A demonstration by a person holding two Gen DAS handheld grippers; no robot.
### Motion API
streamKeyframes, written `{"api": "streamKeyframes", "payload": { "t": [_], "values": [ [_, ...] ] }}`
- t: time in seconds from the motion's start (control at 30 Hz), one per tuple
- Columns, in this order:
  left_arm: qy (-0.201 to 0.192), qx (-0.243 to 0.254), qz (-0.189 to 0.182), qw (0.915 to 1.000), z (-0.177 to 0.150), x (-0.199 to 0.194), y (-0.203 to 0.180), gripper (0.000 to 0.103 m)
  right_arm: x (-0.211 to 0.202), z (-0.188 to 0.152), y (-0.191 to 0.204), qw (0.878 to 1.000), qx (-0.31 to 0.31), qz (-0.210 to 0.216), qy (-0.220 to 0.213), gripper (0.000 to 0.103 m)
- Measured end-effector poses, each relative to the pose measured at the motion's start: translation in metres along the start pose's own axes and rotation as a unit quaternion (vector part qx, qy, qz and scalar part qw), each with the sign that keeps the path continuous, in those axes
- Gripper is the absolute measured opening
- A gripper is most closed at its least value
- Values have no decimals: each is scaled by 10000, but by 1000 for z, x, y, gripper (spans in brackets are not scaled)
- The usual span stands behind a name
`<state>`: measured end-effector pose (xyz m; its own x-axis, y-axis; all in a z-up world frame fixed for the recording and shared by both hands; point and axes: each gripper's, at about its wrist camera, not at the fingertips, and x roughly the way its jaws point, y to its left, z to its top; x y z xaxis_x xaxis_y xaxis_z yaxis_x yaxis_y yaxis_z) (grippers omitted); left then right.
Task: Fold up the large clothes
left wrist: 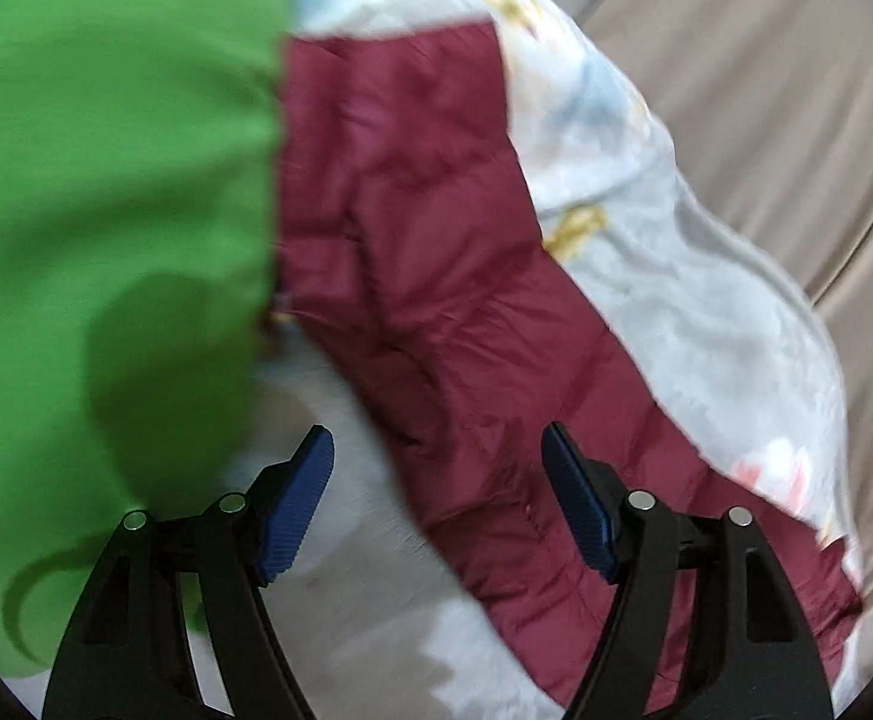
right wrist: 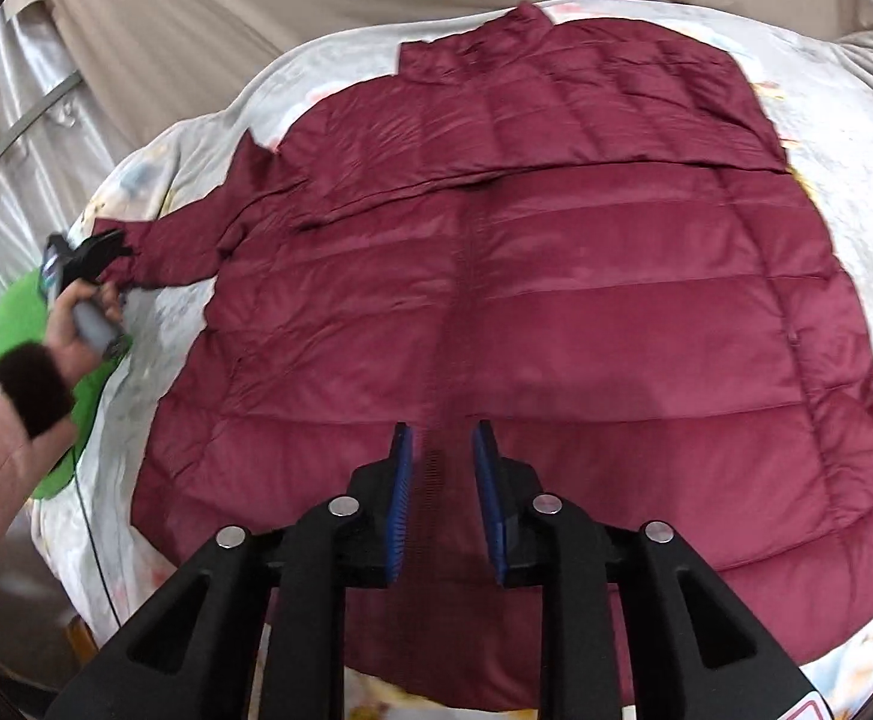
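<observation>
1. Your right gripper's [right wrist: 442,492] fingers are apart, holding nothing; so are your left gripper's [left wrist: 436,504].
2. The puffy dark-red quilted jacket [right wrist: 526,300] lies flat on the pale flowery blanket [right wrist: 856,138].
3. Grab the left sleeve [right wrist: 178,246] and fold it inward.

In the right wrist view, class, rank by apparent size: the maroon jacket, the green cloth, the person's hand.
1. Maroon jacket, filling most of the view.
2. Green cloth, only partly visible.
3. Person's hand.
Cloth versus hand is unsure, since the arm hides part of the cloth.
</observation>
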<state>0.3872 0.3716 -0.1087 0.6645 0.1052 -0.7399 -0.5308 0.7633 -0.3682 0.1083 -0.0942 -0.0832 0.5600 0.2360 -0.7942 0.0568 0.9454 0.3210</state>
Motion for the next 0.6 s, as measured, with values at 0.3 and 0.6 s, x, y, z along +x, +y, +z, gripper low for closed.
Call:
{"api": "streamKeyframes", "payload": {
  "t": [0.3,0.6],
  "values": [
    [-435,492,-683,9955,15,-39,-53,3,-14,-10,-12,9994,339,-11,-103,31],
    [-318,2868,-3060,9072,-140,-193,-293,8,-39,-10,-41,9980,520,114,-328,33]
  ]
}}
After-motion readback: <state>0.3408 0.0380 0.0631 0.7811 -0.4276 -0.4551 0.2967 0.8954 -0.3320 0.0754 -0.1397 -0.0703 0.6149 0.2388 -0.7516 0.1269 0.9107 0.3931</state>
